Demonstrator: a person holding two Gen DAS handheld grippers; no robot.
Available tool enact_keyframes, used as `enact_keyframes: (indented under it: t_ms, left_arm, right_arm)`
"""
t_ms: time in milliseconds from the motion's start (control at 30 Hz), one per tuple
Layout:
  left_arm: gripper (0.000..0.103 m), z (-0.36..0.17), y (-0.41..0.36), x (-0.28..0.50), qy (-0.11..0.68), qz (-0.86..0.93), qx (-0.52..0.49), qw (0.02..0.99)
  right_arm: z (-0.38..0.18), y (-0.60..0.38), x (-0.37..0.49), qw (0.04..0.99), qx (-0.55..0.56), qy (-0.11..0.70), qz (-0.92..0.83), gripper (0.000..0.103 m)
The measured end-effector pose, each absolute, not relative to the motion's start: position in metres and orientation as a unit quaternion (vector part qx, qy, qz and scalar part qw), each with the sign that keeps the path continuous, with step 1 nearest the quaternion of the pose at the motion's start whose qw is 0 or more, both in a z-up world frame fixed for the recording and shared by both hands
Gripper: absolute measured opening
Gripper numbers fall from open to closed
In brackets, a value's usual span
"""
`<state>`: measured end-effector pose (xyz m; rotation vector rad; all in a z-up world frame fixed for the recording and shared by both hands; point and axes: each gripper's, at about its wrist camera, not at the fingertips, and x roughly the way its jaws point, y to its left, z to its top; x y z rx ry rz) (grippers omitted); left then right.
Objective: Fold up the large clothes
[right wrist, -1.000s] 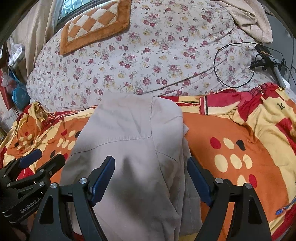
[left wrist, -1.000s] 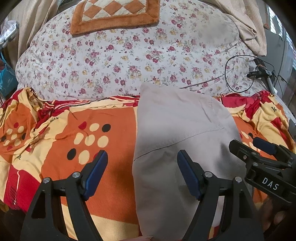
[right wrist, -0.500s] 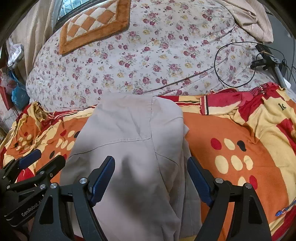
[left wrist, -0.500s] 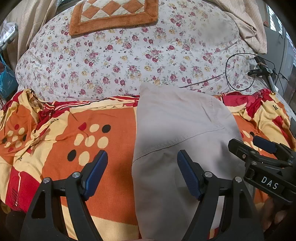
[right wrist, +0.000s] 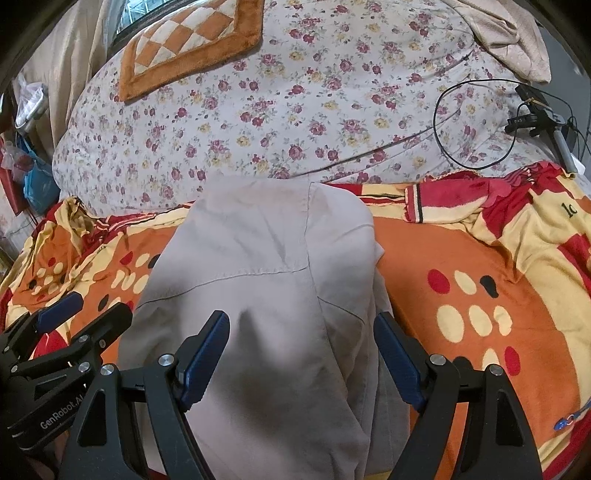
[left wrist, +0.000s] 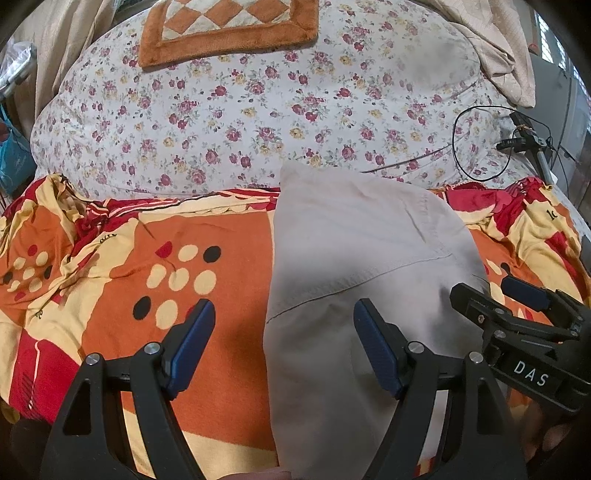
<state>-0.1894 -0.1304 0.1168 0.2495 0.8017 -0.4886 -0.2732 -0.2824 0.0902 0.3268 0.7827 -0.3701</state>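
A beige garment lies folded in a long strip on the orange, red and yellow blanket; it also shows in the right wrist view. My left gripper is open and empty, hovering over the garment's left edge near its near end. My right gripper is open and empty above the garment's near part. The right gripper shows at the right of the left wrist view, and the left gripper at the left of the right wrist view.
A floral bedsheet covers the far bed, with an orange checked cushion on it. A black cable loop and a small tripod lie at the right. A beige cloth hangs at the far right.
Both grippers stay open and nearly still over the garment; the view has shifted only slightly. The garment has not moved.
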Motion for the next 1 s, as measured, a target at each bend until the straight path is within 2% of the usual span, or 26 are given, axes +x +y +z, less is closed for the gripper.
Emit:
enact_keyframes:
  t_ms: [1000]
  left_arm:
    - [0.077,0.105,-0.131,-0.178,0.400,-0.246,0.099,0.877]
  right_arm:
    - [0.078,-0.285,-0.266,0.887,0.159,0.399,-0.171,0.082]
